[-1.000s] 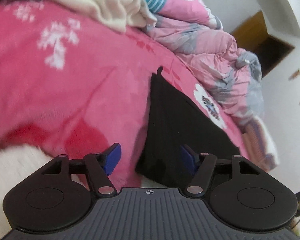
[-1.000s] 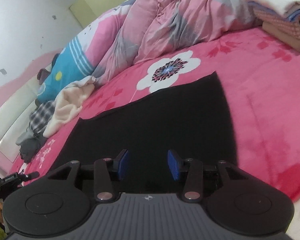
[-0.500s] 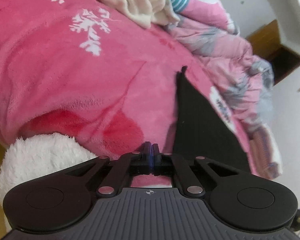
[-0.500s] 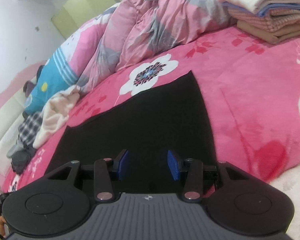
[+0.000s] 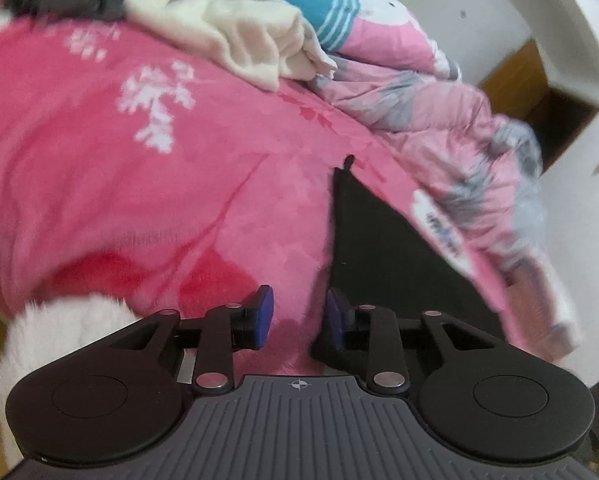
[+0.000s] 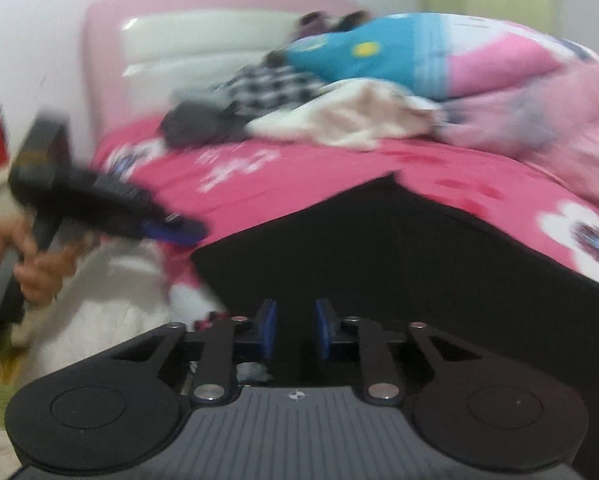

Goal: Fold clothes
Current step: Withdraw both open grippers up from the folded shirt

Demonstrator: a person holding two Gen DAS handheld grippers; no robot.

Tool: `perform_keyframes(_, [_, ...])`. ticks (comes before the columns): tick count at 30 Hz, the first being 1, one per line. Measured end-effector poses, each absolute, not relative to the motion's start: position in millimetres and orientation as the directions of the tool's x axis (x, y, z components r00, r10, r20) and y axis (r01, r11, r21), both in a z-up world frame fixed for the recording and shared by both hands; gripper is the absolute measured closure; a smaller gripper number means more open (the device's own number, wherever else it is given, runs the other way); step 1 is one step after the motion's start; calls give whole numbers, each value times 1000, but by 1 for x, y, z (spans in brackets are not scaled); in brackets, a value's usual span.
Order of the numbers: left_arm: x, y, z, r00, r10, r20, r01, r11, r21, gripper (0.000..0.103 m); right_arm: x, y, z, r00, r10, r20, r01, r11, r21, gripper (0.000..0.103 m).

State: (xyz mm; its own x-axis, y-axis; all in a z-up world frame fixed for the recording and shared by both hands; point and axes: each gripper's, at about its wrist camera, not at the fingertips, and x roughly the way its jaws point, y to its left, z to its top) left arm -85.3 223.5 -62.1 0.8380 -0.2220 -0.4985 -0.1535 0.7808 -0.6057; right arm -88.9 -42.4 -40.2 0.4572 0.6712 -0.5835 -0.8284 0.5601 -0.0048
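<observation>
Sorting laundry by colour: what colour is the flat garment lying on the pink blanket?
Plain black garment; clearest in the right wrist view.

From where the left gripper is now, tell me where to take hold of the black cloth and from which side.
Take the black cloth at its near left corner, just ahead of the left gripper, whose jaws are open. The cloth lies flat on the pink blanket, with that edge exposed, so come in low from the near side, probably sliding one finger under the hem.
</observation>
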Motion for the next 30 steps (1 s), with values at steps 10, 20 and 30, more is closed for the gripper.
perform_keyframes(10, [-83,229,-54,857,-145,-495,-163,834,-527,73,-110,6,-49,472,673,-569,-856,503,-116,95])
perform_keyframes(20, [-98,246,-54,865,-104,-491,-201,824,-529,71,-122,33,-48,479,695,-536,-864,480,-151,99])
perform_keyframes(30, [-103,250,-58,866,-93,-491,-213,820,-532,70,-136,59,-66,353,744,-568,-922,378,-78,103])
